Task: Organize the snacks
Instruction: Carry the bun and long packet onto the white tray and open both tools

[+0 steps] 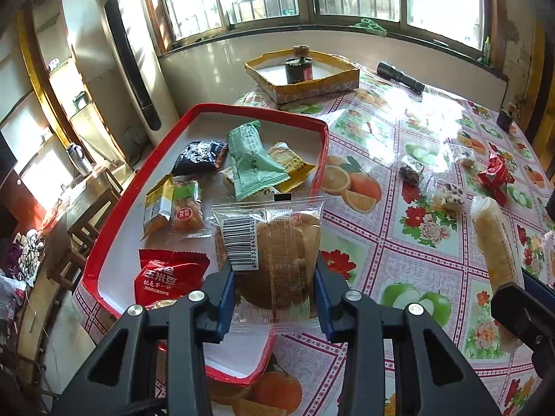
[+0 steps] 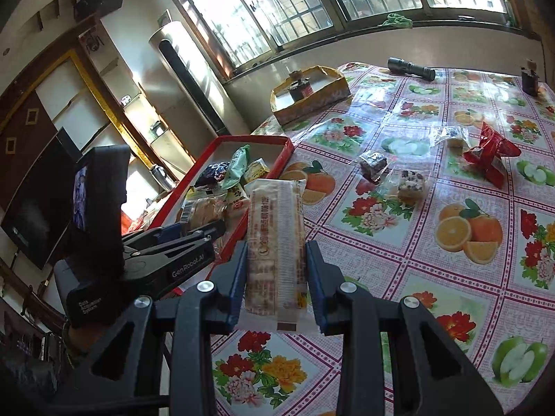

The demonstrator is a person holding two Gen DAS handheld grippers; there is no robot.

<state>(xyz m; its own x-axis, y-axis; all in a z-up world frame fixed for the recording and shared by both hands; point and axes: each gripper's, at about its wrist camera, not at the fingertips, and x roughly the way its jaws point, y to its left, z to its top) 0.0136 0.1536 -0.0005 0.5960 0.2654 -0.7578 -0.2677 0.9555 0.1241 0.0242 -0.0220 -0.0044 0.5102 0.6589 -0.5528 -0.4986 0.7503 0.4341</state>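
My left gripper (image 1: 274,277) is shut on a clear-wrapped round brown bun (image 1: 277,256) and holds it over the right edge of the red tray (image 1: 104,242). The tray holds several snack packs, among them a green pack (image 1: 253,159), a black pack (image 1: 199,156) and a red pack (image 1: 170,274). My right gripper (image 2: 275,274) is shut on a long pale wafer bar (image 2: 275,242), held above the tablecloth beside the tray (image 2: 277,163). The left gripper (image 2: 194,239) shows at the left of the right wrist view. Loose snacks lie on the table: a red pack (image 2: 489,156) and small clear-wrapped cakes (image 2: 411,182).
A yellow cardboard box (image 1: 312,90) with a dark jar stands at the table's far side. A black flashlight (image 1: 400,77) lies near the window wall. A small dark bottle (image 2: 530,79) stands at the far right. A tall white air conditioner (image 1: 128,59) stands left.
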